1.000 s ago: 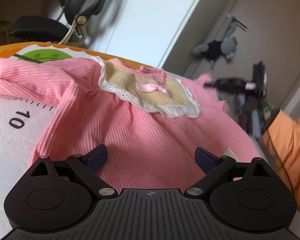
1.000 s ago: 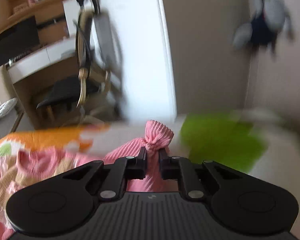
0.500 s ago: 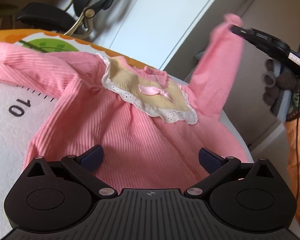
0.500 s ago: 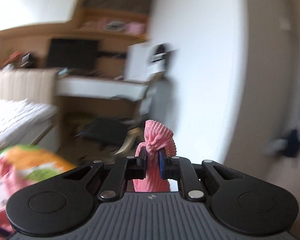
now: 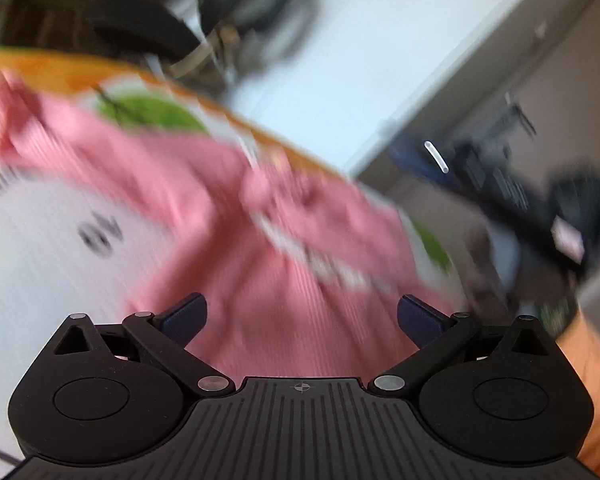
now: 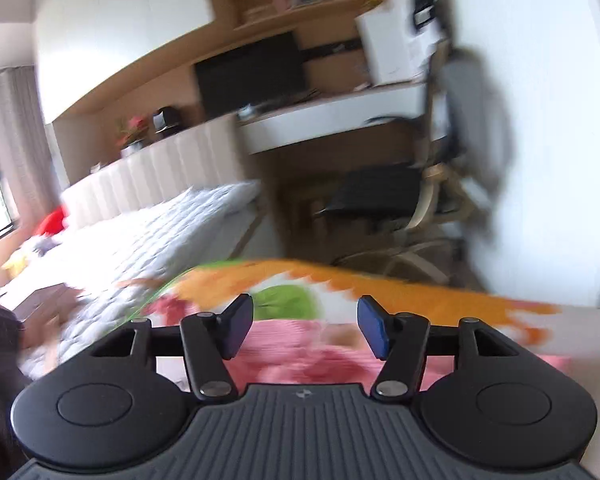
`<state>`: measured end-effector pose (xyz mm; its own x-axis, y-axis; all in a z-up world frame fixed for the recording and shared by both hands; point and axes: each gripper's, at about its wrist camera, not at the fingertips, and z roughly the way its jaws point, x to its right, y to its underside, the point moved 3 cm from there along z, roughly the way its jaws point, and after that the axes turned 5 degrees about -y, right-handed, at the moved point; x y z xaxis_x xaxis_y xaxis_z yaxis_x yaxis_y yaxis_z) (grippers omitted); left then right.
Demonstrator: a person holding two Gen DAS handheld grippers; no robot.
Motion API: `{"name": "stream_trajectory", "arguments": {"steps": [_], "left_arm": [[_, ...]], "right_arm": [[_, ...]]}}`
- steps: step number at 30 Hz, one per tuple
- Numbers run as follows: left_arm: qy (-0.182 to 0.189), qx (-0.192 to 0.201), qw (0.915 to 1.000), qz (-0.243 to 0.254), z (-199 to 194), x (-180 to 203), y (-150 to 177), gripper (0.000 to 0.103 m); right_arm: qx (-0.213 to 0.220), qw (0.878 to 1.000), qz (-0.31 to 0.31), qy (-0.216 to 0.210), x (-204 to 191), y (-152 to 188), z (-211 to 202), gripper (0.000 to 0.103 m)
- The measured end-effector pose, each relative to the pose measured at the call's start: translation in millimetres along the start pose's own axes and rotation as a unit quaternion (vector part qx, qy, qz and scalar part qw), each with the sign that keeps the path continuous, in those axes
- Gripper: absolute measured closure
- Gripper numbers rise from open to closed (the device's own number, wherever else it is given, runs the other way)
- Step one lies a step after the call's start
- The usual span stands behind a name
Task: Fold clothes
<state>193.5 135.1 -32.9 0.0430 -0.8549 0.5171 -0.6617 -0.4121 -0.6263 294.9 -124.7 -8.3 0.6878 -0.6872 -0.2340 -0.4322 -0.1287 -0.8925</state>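
A pink ribbed baby garment (image 5: 260,264) with a lace-edged cream bib lies spread on a printed play mat; this view is motion-blurred. Its right sleeve lies folded over the chest. My left gripper (image 5: 302,316) is open and empty, just above the garment's lower part. My right gripper (image 6: 305,330) is open and empty, hovering over the pink garment (image 6: 300,364), which shows blurred below its fingers. The right gripper's black body (image 5: 540,208) shows at the right of the left wrist view.
The mat (image 5: 32,248) is white with a printed ruler, green patches and an orange border (image 6: 420,292). A black office chair (image 6: 388,196) and desk stand beyond it. A white quilted bed (image 6: 140,240) lies to the left.
My right gripper has let go of the pink sleeve it held up and has opened; the sleeve now lies over the garment. Both cameras have swung, blurring the views.
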Motion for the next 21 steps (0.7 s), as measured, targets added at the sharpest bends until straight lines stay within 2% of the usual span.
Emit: {"name": "stream_trajectory", "arguments": {"steps": [1, 4, 6, 8, 9, 11, 12, 13, 14, 16, 17, 19, 21], "left_arm": [[-0.015, 0.021, 0.9996, -0.007, -4.3, -3.8, -8.4, 0.0], [-0.064, 0.052, 0.9946, -0.062, 0.7, -26.6, -30.0, 0.0], [-0.093, 0.066, 0.9892, -0.092, 11.5, -43.5, -42.0, 0.0], [-0.136, 0.082, 0.9826, -0.096, 26.7, -55.8, -50.7, 0.0], [-0.164, 0.092, 0.977, -0.101, 34.0, -62.1, -53.6, 0.0], [-0.236, 0.112, 0.9566, -0.128, 42.5, -80.2, -60.7, 0.001], [-0.26, 0.12, 0.947, -0.145, 46.8, -87.7, -62.6, 0.002], [-0.274, 0.123, 0.9407, -0.157, 50.6, -93.3, -64.2, 0.009], [-0.287, 0.126, 0.9344, -0.169, 54.4, -98.8, -65.7, 0.034], [-0.303, 0.122, 0.9312, -0.162, 61.7, -101.8, -67.2, 0.06], [-0.306, 0.123, 0.9318, -0.152, 60.9, -101.0, -66.1, 0.076], [-0.307, 0.123, 0.9364, -0.119, 59.6, -94.0, -64.8, 0.089], [-0.306, 0.136, 0.9392, -0.076, 57.2, -76.3, -67.6, 0.092]], "right_arm": [[-0.013, 1.0, -0.002, 0.02, 7.6, 11.5, -5.2, 0.045], [-0.064, 0.995, -0.009, 0.081, 29.6, 51.0, -15.4, 0.045], [-0.078, 0.993, -0.005, 0.092, 35.9, 72.5, -22.4, 0.045], [-0.082, 0.992, -0.006, 0.096, 35.9, 88.1, -30.9, 0.045], [-0.078, 0.992, -0.01, 0.095, 32.2, 92.2, -36.2, 0.045], [-0.068, 0.994, -0.019, 0.088, 28.2, 96.5, -48.6, 0.045], [-0.063, 0.994, -0.024, 0.084, 22.8, 94.9, -54.4, 0.044], [-0.059, 0.994, -0.029, 0.082, 20.9, 94.1, -60.9, 0.043], [-0.054, 0.995, -0.033, 0.08, 19.7, 93.5, -67.5, 0.042], [-0.047, 0.995, -0.041, 0.079, 18.3, 91.0, -80.6, 0.041], [-0.045, 0.995, -0.04, 0.081, 18.6, 90.4, -84.8, 0.041], [-0.04, 0.995, -0.038, 0.085, 19.3, 89.6, -92.4, 0.041], [-0.037, 0.994, -0.037, 0.092, 20.0, 89.5, -91.0, 0.041]]}}
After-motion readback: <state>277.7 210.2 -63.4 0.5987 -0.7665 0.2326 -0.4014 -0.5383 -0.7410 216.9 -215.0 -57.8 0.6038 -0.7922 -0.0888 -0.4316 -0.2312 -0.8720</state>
